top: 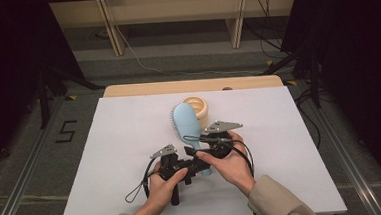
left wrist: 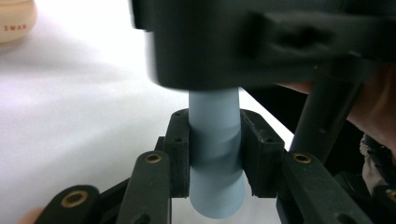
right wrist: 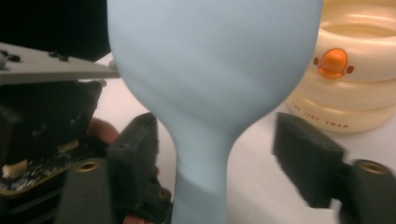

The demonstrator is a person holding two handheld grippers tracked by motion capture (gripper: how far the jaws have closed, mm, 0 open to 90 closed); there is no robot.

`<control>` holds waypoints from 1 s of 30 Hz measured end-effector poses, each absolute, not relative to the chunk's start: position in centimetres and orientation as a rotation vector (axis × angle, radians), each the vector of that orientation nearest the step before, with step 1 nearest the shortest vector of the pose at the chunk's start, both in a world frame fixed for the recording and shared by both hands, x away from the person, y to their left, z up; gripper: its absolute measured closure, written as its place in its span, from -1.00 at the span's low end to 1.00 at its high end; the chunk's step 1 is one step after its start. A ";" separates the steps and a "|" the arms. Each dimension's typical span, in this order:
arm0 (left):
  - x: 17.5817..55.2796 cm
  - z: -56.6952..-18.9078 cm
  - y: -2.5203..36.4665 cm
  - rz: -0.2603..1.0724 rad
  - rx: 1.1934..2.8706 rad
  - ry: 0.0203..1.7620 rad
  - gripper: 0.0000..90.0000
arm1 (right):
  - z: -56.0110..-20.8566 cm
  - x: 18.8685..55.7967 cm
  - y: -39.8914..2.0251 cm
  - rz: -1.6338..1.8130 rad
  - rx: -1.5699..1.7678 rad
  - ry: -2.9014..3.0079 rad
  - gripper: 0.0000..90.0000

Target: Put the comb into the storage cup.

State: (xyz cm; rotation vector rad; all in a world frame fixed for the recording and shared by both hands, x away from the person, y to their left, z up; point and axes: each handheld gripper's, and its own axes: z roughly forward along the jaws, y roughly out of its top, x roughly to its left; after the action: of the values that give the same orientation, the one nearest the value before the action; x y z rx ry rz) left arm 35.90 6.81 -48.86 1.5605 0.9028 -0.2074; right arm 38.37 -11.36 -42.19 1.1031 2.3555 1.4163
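Cream bowl (top: 196,108) sat just beyond the blue brush (top: 188,129), whose handle the left gripper (left wrist: 214,154) clamped while the right gripper (right wrist: 219,163) stood open around its neck.

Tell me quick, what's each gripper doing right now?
Left gripper: shut on the light blue hairbrush, clamping its handle.
Right gripper: open, jaws standing clear either side of the hairbrush neck.

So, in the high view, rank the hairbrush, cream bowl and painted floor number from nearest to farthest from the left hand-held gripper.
1. Hairbrush: its handle sits clamped in the left hand-held gripper.
2. Cream bowl: behind the brush head, mid-table.
3. Floor number: off the table, far left.
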 end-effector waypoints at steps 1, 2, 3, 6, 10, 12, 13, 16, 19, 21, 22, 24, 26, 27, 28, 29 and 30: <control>35.9 -48.9 6.8 -0.207 1.560 0.904 0.46 | -42.1 38.4 -11.5 1.404 1.091 2.362 -0.50; 36.0 -48.9 6.9 -0.205 1.560 0.905 0.46 | -42.0 38.4 -11.6 1.399 1.089 2.369 -0.55; 36.0 -48.9 6.9 -0.203 1.561 0.908 0.46 | -41.9 38.4 -11.7 1.396 1.091 2.378 -0.60; 36.0 -48.9 7.0 -0.196 1.564 0.910 0.46 | -41.5 38.4 -12.1 1.410 1.103 2.387 -0.67; 36.0 -48.8 6.9 -0.192 1.572 0.907 0.46 | -40.9 38.2 -12.4 1.420 1.089 2.398 -0.77; 36.0 -48.8 6.9 -0.186 1.575 0.905 0.46 | -40.8 38.0 -12.4 1.420 1.079 2.396 -0.79; 36.0 -48.8 6.9 -0.185 1.576 0.904 0.46 | -40.8 38.0 -12.4 1.421 1.077 2.391 -0.80; 36.0 -48.8 7.0 -0.181 1.578 0.903 0.46 | -40.8 37.9 -12.5 1.417 1.078 2.388 -0.82; 36.1 -48.7 7.1 -0.181 1.579 0.904 0.46 | -40.7 37.9 -12.5 1.415 1.074 2.380 -0.84; 36.1 -48.7 7.1 -0.180 1.580 0.906 0.46 | -40.6 37.9 -12.6 1.412 1.062 2.379 -0.85; 36.1 -48.7 7.1 -0.179 1.582 0.907 0.46 | -40.5 37.9 -12.6 1.405 1.062 2.378 -0.85; 36.1 -48.8 7.1 -0.177 1.585 0.905 0.46 | -40.3 37.9 -12.8 1.403 1.058 2.371 -0.86; 36.0 -48.7 7.0 -0.179 1.584 0.907 0.46 | -40.1 37.9 -12.9 1.405 1.062 2.361 -0.86; 36.0 -48.7 7.0 -0.179 1.584 0.907 0.46 | -40.0 37.8 -12.9 1.410 1.055 2.356 -0.86; 36.0 -48.7 7.0 -0.179 1.585 0.908 0.46 | -39.9 37.8 -13.0 1.412 1.055 2.352 -0.86; 36.0 -48.7 7.0 -0.178 1.585 0.909 0.46 | -39.7 37.8 -13.0 1.416 1.054 2.349 -0.86; 36.0 -48.7 7.0 -0.178 1.585 0.911 0.46 | -39.6 37.8 -13.0 1.420 1.052 2.344 -0.86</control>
State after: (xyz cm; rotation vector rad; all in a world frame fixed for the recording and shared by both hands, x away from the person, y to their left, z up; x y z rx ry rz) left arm 36.04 7.04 -48.73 1.5853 0.9111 -0.1783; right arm 37.76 -13.04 -39.60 1.0522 2.3443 1.4198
